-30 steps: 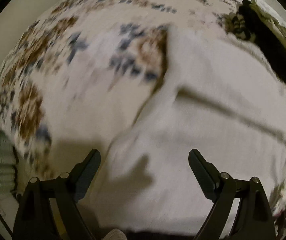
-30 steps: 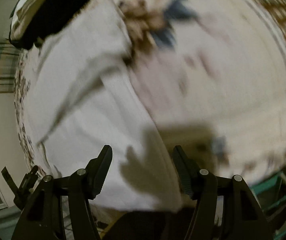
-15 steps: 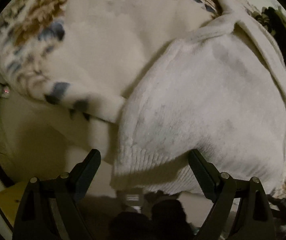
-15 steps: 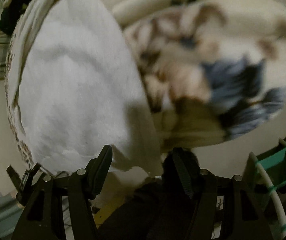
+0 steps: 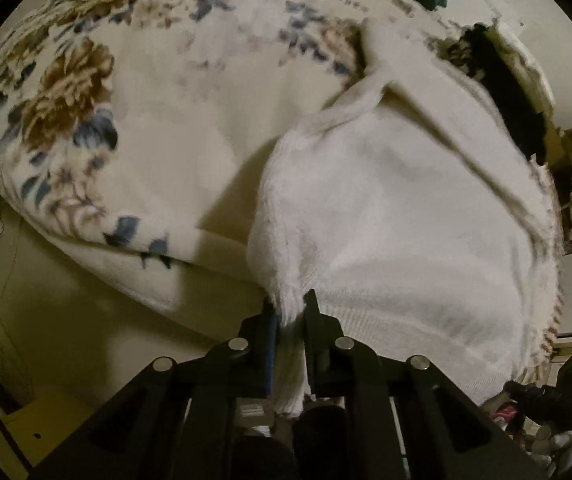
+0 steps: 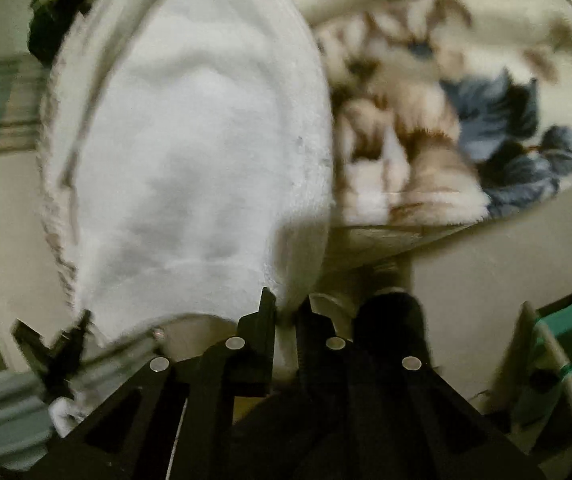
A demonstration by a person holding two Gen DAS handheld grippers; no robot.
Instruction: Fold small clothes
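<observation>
Bedding first: a floral blanket [image 5: 85, 120] in cream, brown and blue covers the bed and fills most of both views. On it lies the white knit garment [image 5: 398, 200], spread flat with its ribbed hem hanging just over the near edge of the bed. Beyond it, at the far edge, sits a dark garment [image 5: 502, 80], partly blurred.

Smallest are the tools. The left gripper [image 5: 290, 312] has its fingers nearly together, pinching the hem corner on its side. The right gripper [image 6: 286, 312] is likewise closed to a narrow gap on the opposite hem corner, with white cloth showing between its fingers.

Risk, as I judge it: each grip takes only a thin bite at the very edge, so a quick lift could let the fluffy knit slide out. If one corner slips, the fold would come out crooked. The knit may also drag the blanket's pile and bunch up, and a sleeve lying across the back could fall loose.

Half a second ago both pairs of fingers stood wide open, framing the hem without touching it; now both have closed on it. The garment itself has hardly shifted on the bed.
</observation>
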